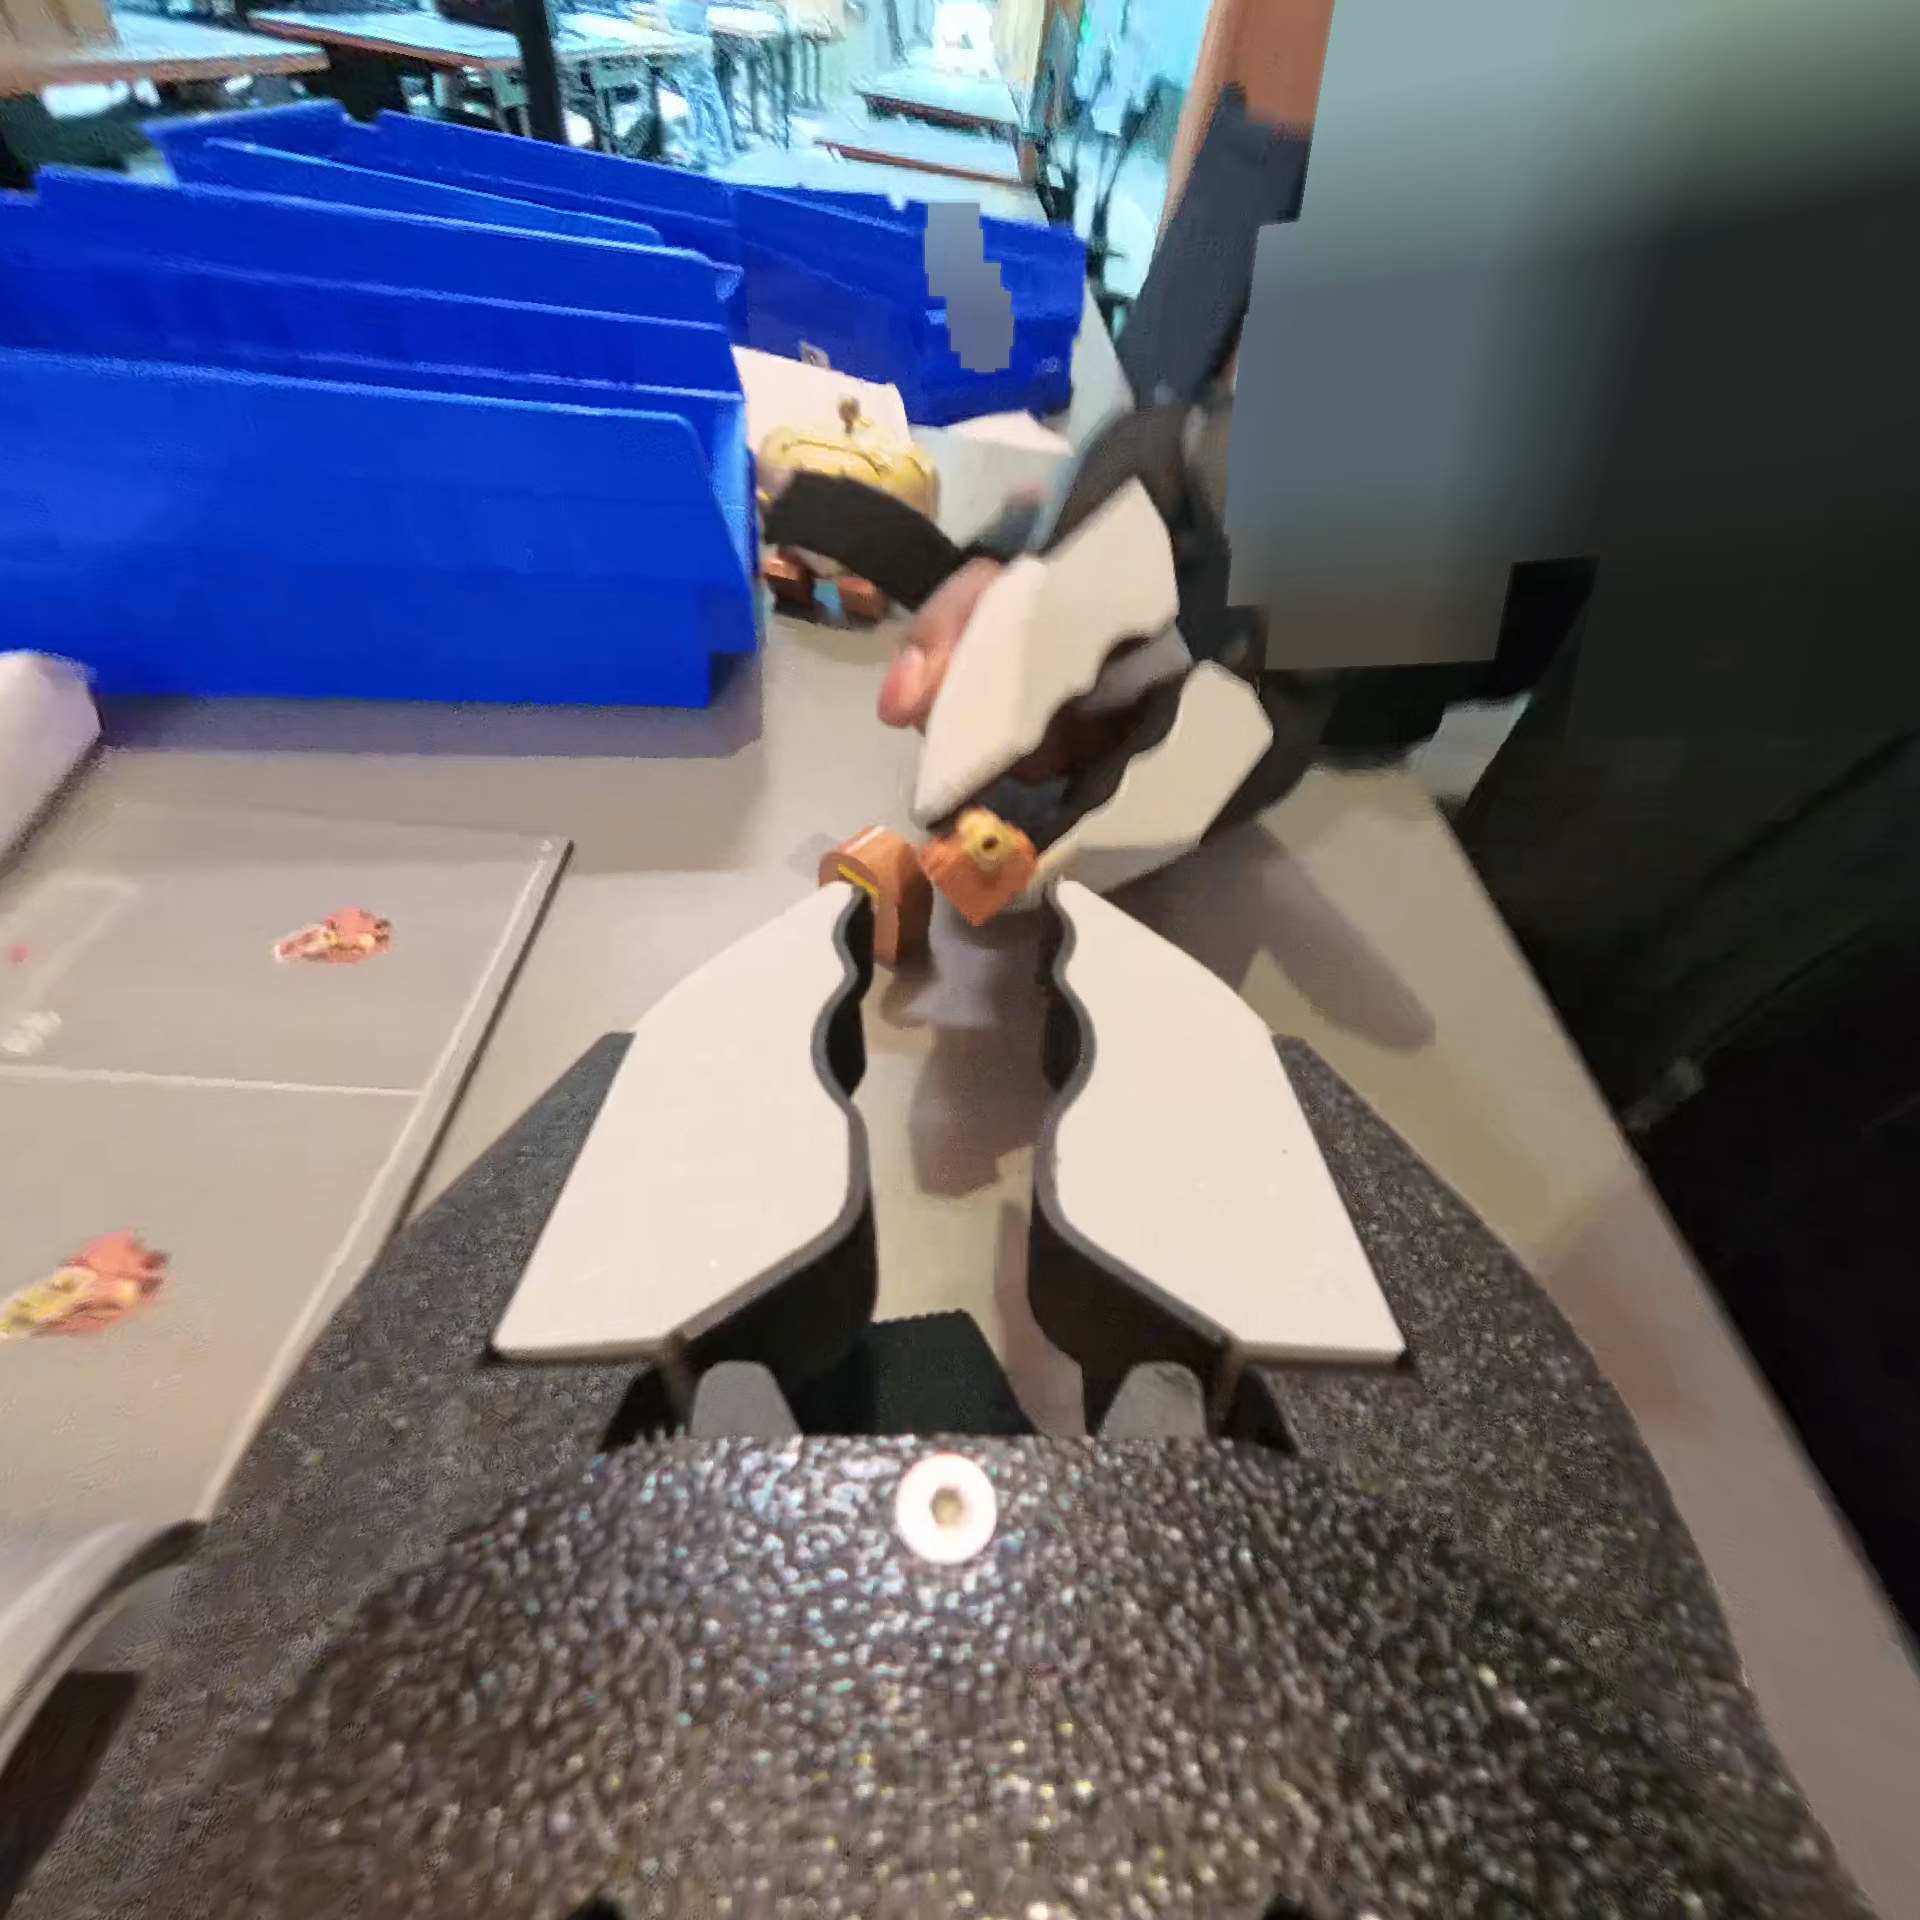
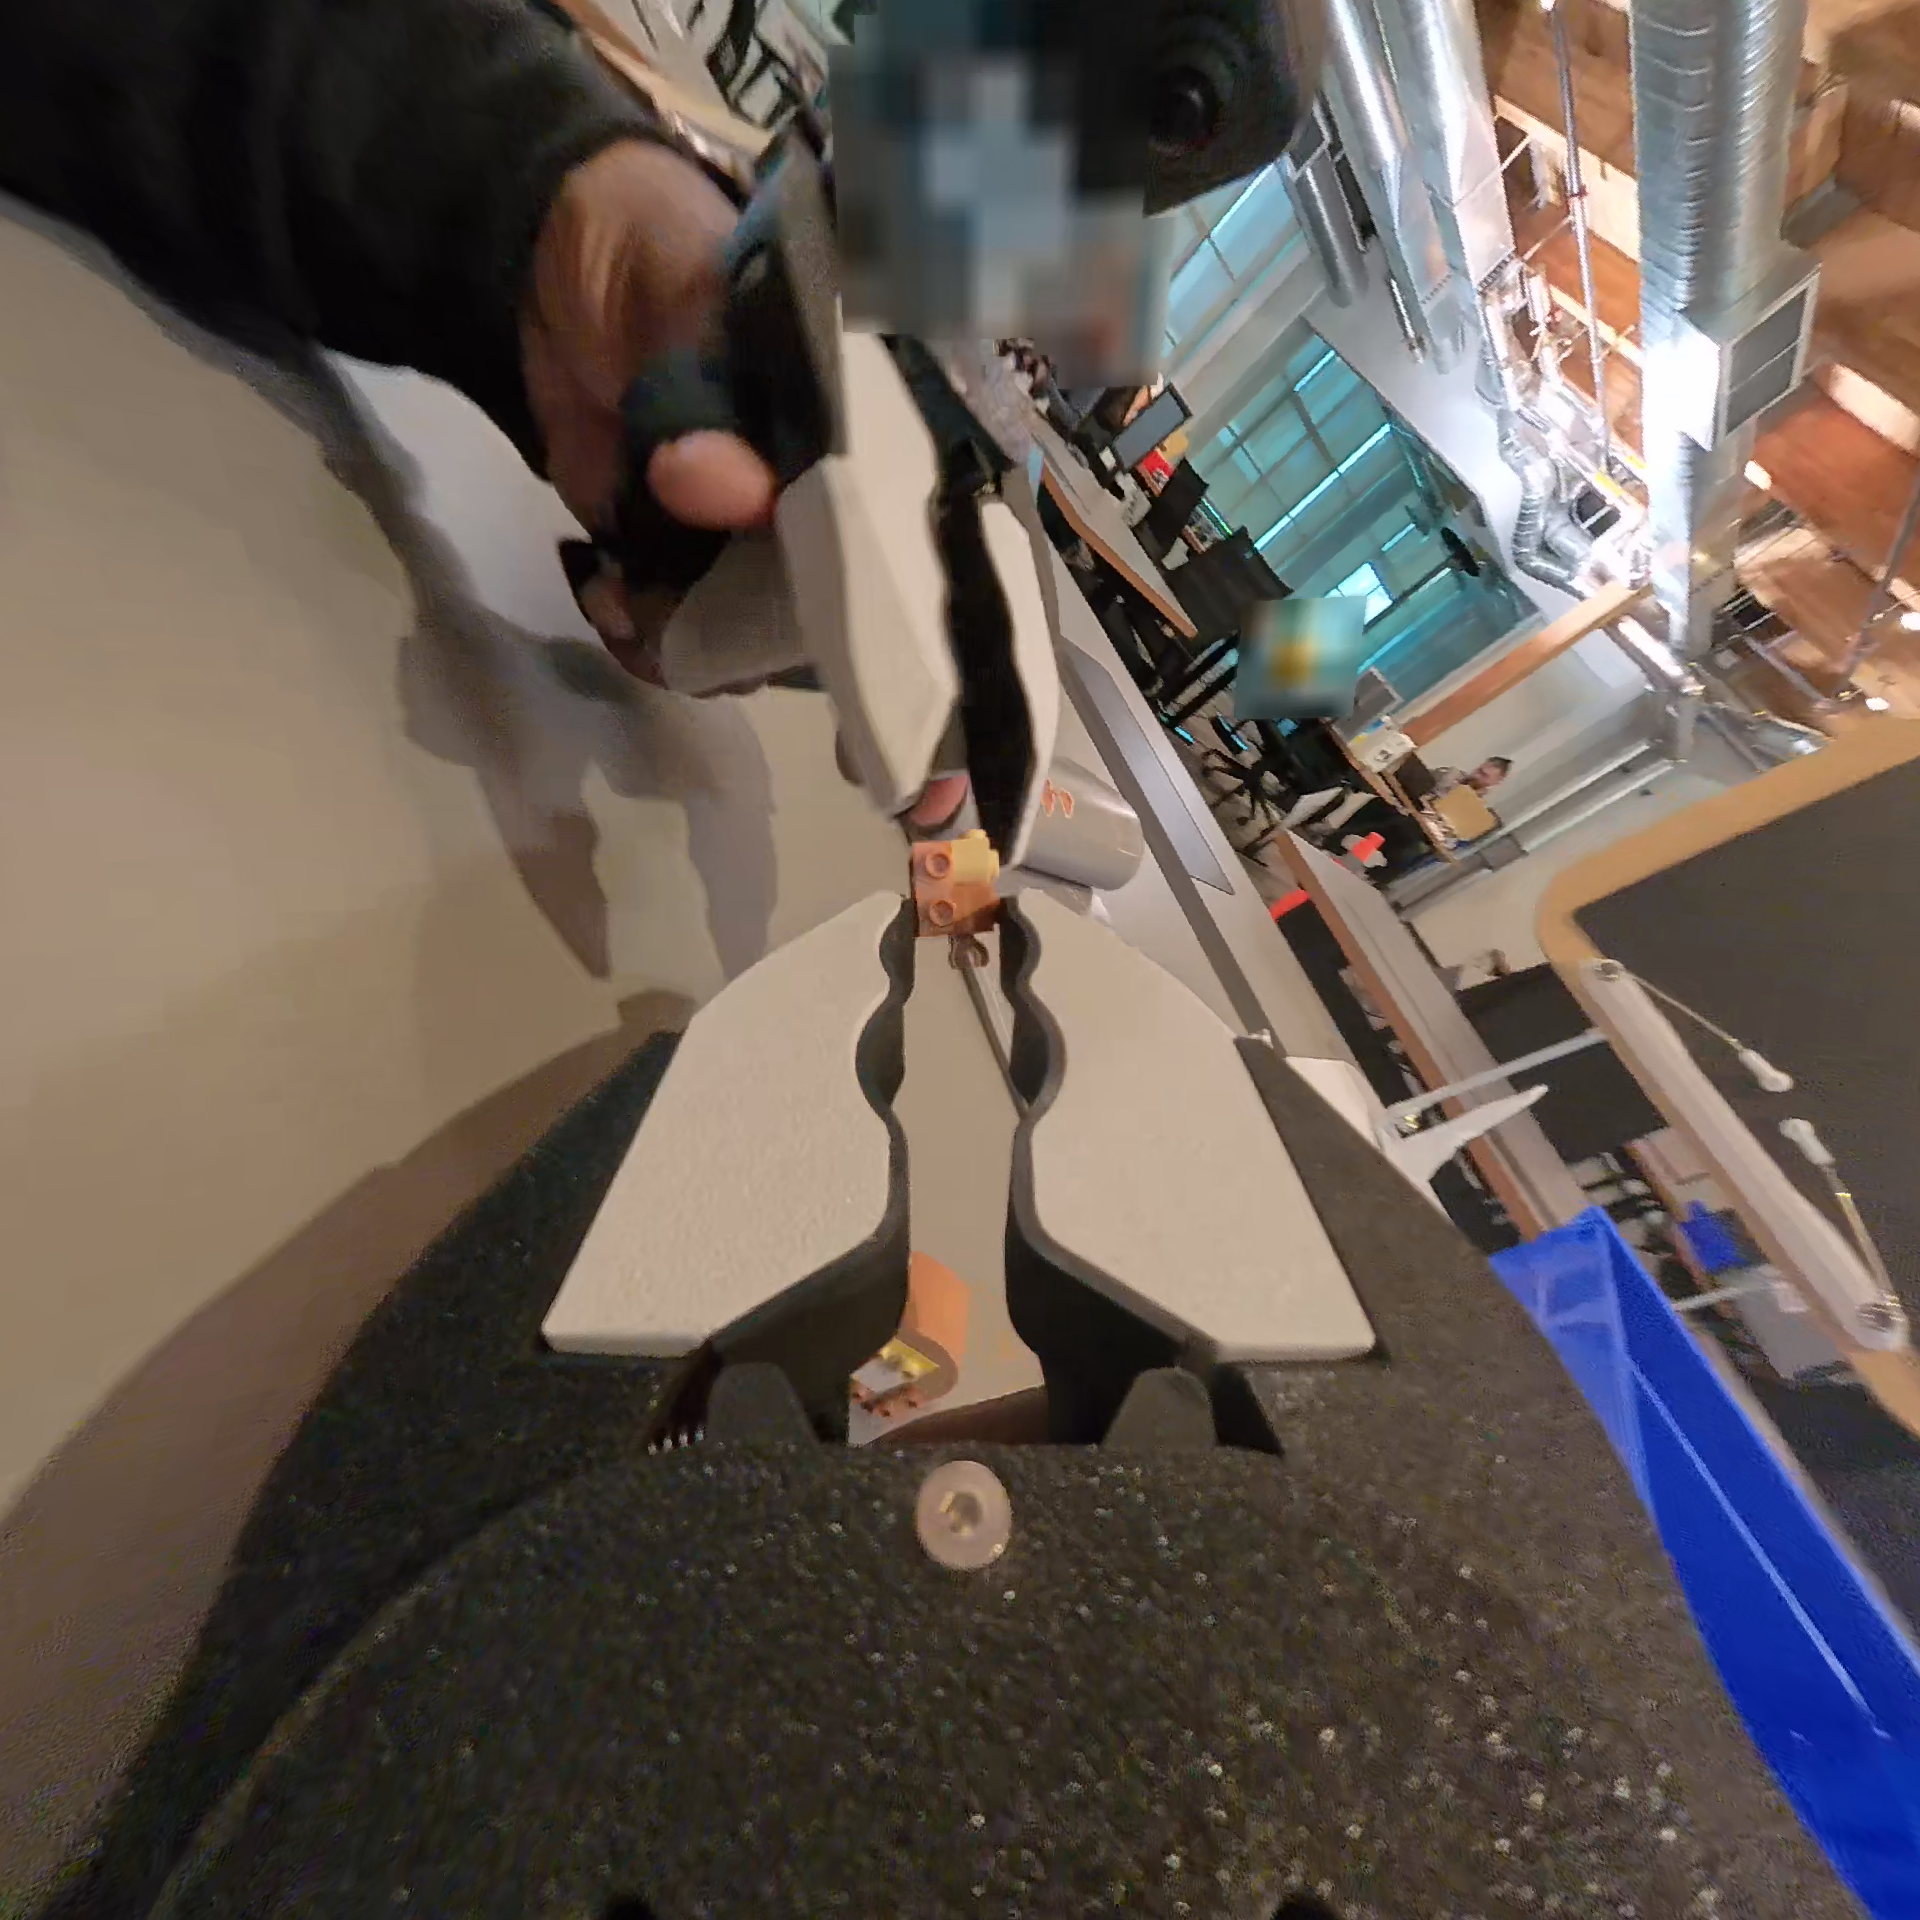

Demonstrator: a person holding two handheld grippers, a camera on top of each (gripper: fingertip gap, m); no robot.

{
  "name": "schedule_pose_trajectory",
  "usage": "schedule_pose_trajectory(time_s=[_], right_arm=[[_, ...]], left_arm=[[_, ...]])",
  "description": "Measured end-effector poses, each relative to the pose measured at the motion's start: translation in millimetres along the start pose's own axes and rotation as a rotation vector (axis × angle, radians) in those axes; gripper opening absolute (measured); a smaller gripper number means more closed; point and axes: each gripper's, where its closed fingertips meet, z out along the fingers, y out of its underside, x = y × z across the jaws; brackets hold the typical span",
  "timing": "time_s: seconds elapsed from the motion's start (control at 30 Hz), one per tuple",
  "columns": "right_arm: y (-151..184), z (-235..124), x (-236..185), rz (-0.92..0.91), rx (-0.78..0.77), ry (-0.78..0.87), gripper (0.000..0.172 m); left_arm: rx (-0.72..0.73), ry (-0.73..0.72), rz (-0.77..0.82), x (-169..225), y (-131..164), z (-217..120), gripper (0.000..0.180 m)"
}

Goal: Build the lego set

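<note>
My right gripper (image 2: 956, 920) is shut on a small brown brick piece (image 2: 948, 891) with a yellow stud block (image 2: 977, 854) on it. A thin dark rod (image 2: 992, 1013) runs back from it between the fingers. In the left wrist view this gripper (image 1: 992, 831) comes in from above with the brown brick (image 1: 982, 868) at its tips. My left gripper (image 1: 951, 899) is open just below that brick. A rounded brown piece (image 1: 881, 899) with a yellow stripe sits beside its left fingertip (image 1: 821, 935); the right pad stands clear of it. The left gripper (image 2: 966, 821) also shows in the right wrist view.
Blue bins (image 1: 364, 499) line the table's left and back. A grey printed sheet (image 1: 260, 987) lies at the left. A golden round model (image 1: 847, 468) and small brown pieces (image 1: 821, 597) sit behind. The table edge (image 1: 1538, 1039) drops off at the right. Gloved hands hold both grippers. My left and right fingertips are right by each other.
</note>
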Motion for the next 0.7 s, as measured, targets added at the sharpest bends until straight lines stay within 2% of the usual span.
schedule_pose_trajectory(time_s=[0.13,0.2,0.33,0.4,0.43,0.5,0.6,0.7], right_arm=[[6.2,4.2,-1.4,-0.093,-0.049,0.040,0.015],[7.8,5.7,-1.2,-0.145,-0.067,0.061,0.015],[8.9,8.0,-3.2,-0.237,-0.095,0.091,0.015],[7.7,8.8,-4.8,-0.262,-0.096,0.095,0.015],[7.5,9.0,-6.2,-0.268,-0.095,0.093,0.015],[8.1,9.0,-6.2,-0.262,-0.092,0.096,0.015],[7.5,7.8,-3.0,-0.192,-0.074,0.087,0.026],[7.2,5.7,-1.5,-0.159,-0.054,0.072,0.030]], left_arm=[[0.027,-0.002,-0.189,-8.3,-1.7,-0.7,0.032],[-0.001,-0.004,-0.221,-8.6,2.6,1.4,0.039],[-0.042,-0.008,-0.256,-5.5,8.6,7.2,0.037],[-0.068,-0.005,-0.242,-2.7,12.4,10.8,0.030],[-0.069,-0.004,-0.223,-1.4,12.9,11.9,0.020],[-0.061,-0.014,-0.185,-1.9,13.0,12.2,0.020],[-0.045,-0.012,-0.085,-1.2,11.6,10.9,0.019],[-0.023,0.024,-0.081,2.8,10.0,11.2,0.019]])
